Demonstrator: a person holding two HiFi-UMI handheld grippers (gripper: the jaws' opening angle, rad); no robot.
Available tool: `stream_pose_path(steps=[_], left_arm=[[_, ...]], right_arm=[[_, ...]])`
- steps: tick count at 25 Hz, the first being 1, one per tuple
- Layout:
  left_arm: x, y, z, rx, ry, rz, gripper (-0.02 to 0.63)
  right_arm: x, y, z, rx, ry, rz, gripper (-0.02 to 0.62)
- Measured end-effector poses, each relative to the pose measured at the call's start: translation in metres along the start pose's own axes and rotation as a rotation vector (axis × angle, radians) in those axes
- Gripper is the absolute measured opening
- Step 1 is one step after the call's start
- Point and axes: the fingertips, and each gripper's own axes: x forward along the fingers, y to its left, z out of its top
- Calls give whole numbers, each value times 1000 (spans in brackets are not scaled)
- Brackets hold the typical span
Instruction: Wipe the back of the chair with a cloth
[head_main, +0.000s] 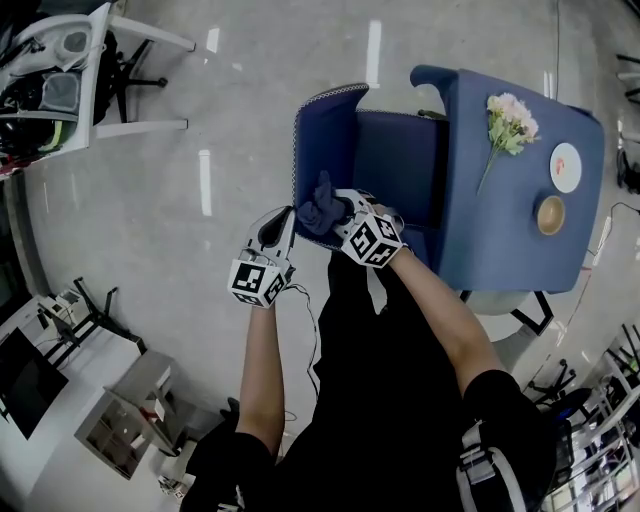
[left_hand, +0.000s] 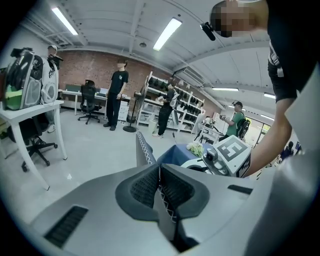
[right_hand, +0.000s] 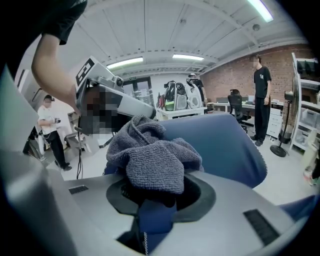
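- The blue chair (head_main: 395, 160) sits at upper centre of the head view, against a blue desk (head_main: 505, 235).
- The left gripper (head_main: 284, 222) has its jaws closed on the white-stitched edge of the chair's back, left of centre.
- The right gripper (head_main: 338, 212) has its jaws clamped on a bunched grey-blue cloth (head_main: 320, 205), at the back's near edge, just beside the left gripper.

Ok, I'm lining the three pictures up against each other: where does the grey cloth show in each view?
Head view: the cloth is at centre, on the edge of the chair back, held in the right gripper.
Left gripper view: not in it.
Right gripper view: at centre, bunched between the jaws.
Shared landmark: the blue chair back, with its stitched edge in the left gripper view and behind the cloth in the right.
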Motion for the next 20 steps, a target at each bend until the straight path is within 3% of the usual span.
stream_pose_path(steps=[8, 13, 20], left_arm=[[12, -2, 2, 19, 10, -14, 25], [11, -2, 1, 34, 7, 2, 25], [11, 0, 0, 33, -16, 21, 25]], right_arm=[[2, -14, 3, 53, -10, -21, 140], [0, -38, 8, 103, -40, -92, 140], [5, -78, 21, 95, -51, -174, 140]])
